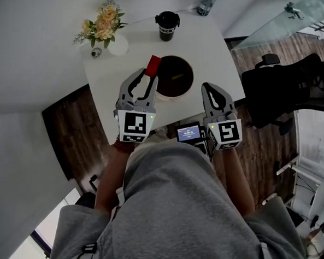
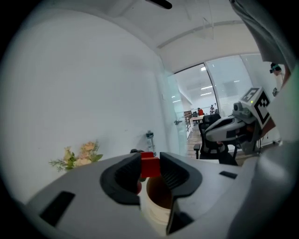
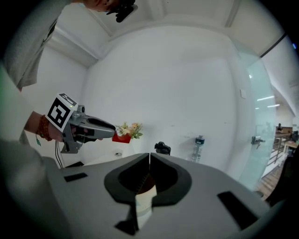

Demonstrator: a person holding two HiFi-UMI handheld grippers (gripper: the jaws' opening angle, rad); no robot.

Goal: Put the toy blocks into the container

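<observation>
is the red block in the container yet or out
Out. The left gripper holds the red block between its fingers, raised off the table beside the container rim, not inside it.

Count: 1 red square toy block [image 1: 153, 65], 1 round white container [image 1: 174, 77], 1 black lidded cup [image 1: 167, 26], 1 clear plastic bottle [image 1: 206, 3], 1 pale flower bouquet [image 1: 104, 23], 1 black office chair [image 1: 288, 84], 1 white table [image 1: 115, 75].

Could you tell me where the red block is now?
In the head view, the red block is clamped in the left gripper left of the container.
</observation>
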